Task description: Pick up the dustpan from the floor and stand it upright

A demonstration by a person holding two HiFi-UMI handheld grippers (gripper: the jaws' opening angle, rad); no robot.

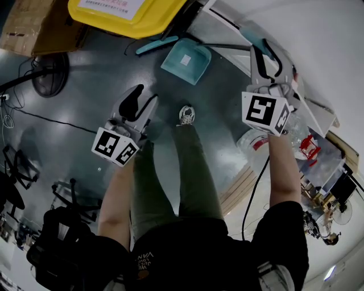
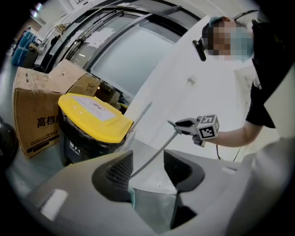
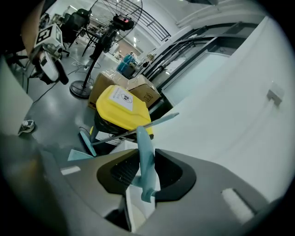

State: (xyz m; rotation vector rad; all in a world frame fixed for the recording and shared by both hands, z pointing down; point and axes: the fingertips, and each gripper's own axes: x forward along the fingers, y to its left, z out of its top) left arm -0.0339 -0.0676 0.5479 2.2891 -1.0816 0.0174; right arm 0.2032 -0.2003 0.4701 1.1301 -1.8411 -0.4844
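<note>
R gripper (image 1: 264, 54) fingers grip the long handle (image 3: 144, 156) of the blue dustpan (image 1: 186, 59). Pan end is down by the floor (image 1: 85, 96). L gripper (image 1: 142, 102) fingers are apart, nothing inside.

The dustpan (image 1: 181, 68) near the bin (image 1: 128, 14) is teal with a pale label, and its handle grip (image 3: 144, 156) is the same teal on a grey rod. The bin has a yellow lid over a black body. The cardboard box (image 1: 25, 28) beside the bin is brown. The left tongs (image 1: 143, 98) and right tongs (image 1: 264, 54) carry black-and-white square-patterned cubes. The floor (image 1: 102, 68) is dark grey.
</note>
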